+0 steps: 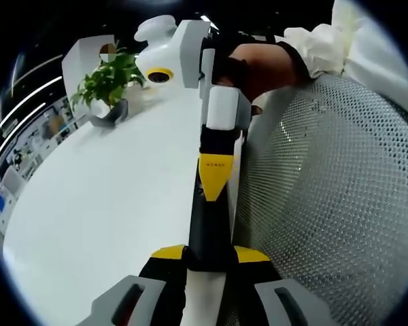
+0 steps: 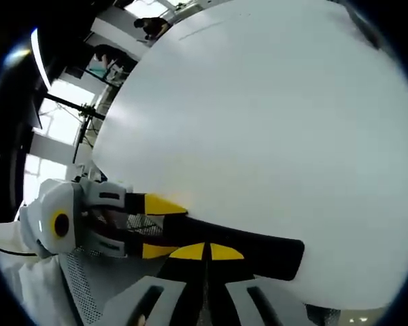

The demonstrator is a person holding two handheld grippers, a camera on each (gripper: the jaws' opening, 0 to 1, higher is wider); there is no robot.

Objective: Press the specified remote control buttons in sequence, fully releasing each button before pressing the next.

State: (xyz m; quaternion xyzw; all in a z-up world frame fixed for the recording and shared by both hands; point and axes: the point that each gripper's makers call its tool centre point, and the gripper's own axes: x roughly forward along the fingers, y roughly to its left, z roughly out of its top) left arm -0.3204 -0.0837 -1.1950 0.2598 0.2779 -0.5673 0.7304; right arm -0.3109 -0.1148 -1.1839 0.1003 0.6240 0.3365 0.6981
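Note:
A long black remote control (image 1: pixel 209 231) runs up the middle of the left gripper view, above a white table (image 1: pixel 109 204). My left gripper (image 1: pixel 209 255) is shut on its near end, one yellow-tipped jaw on each side. My right gripper (image 1: pixel 215 193) comes in from the top with its jaws shut, and its yellow tip rests on the remote's face. In the right gripper view the remote (image 2: pixel 258 248) lies crosswise. My right gripper (image 2: pixel 207 252) meets its edge, and the left gripper (image 2: pixel 160 227) clamps its left end. No buttons can be made out.
A potted green plant (image 1: pixel 109 81) stands at the table's far side. A grey mesh chair back (image 1: pixel 326 204) is at the right. A gloved hand (image 1: pixel 258 64) with a white sleeve (image 1: pixel 319 41) holds the right gripper. Beyond the table (image 2: pixel 272 109) lies an office space (image 2: pixel 88 81).

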